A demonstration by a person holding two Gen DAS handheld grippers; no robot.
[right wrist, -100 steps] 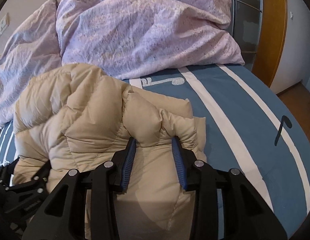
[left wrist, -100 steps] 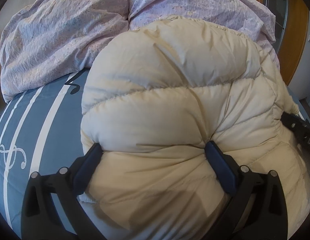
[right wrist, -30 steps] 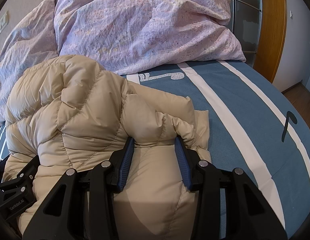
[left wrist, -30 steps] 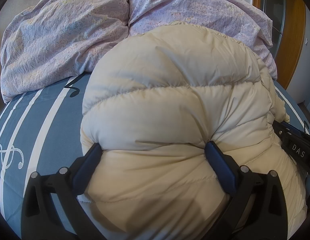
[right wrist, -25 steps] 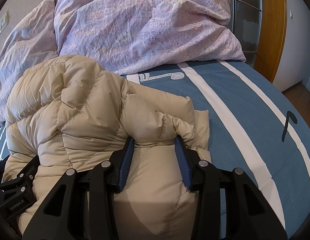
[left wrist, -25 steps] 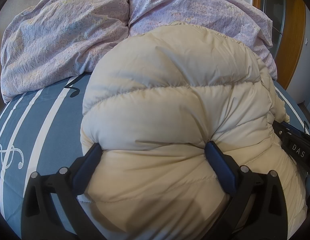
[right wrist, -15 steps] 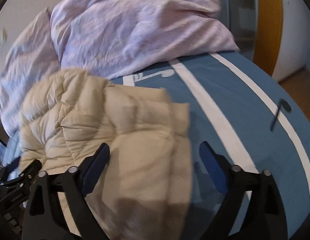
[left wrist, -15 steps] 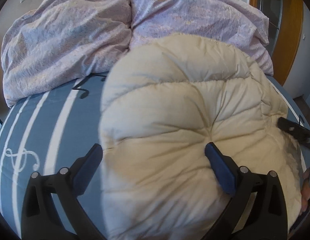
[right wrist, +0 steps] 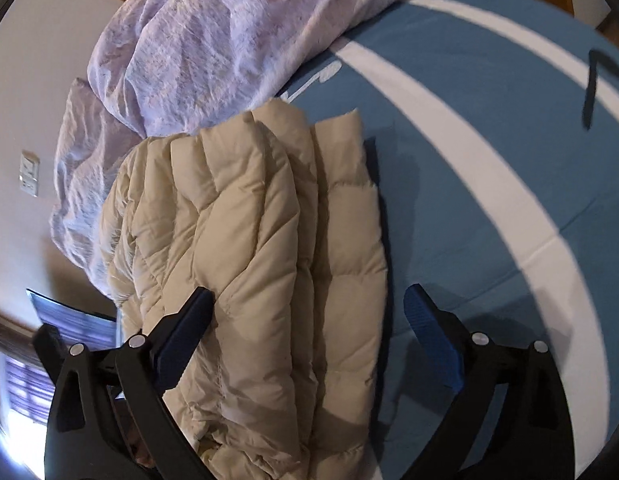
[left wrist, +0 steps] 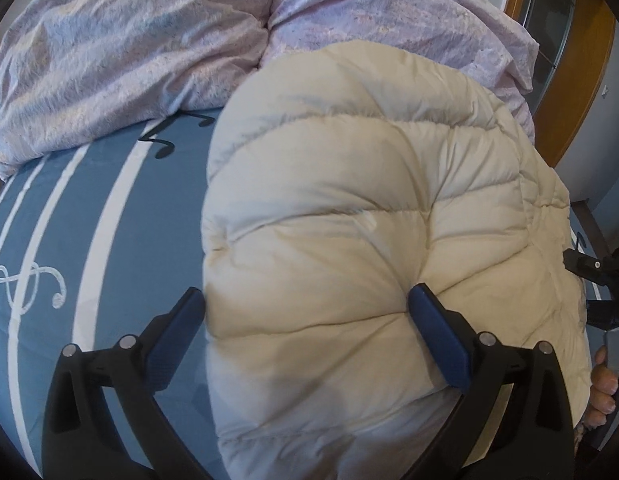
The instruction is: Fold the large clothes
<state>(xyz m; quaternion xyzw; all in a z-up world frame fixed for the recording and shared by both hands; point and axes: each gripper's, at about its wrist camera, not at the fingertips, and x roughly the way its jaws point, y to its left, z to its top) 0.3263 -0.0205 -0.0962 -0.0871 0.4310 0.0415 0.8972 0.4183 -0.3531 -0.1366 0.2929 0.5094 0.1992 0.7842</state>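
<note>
Black gripper point(left wrist: 305, 316), blue pads point(left wrist: 437, 340)

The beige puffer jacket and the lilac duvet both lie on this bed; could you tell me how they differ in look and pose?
The beige puffer jacket is quilted in puffy stitched channels; the lilac duvet is thin, wrinkled and finely speckled. The jacket lies folded in stacked layers on the blue striped sheet; the duvet is loosely bunched behind it. Both are soft and bulky.

Left gripper point(left wrist: 305, 308) spread wide over cream jacket point(left wrist: 369, 208); right pad dents the padding, left pad hangs beside its left edge above blue sheet point(left wrist: 97, 220). Lilac duvet point(left wrist: 149, 40) bunched at far end. Right gripper point(left wrist: 593, 272) and a hand point(left wrist: 603, 392) at right edge.
</note>
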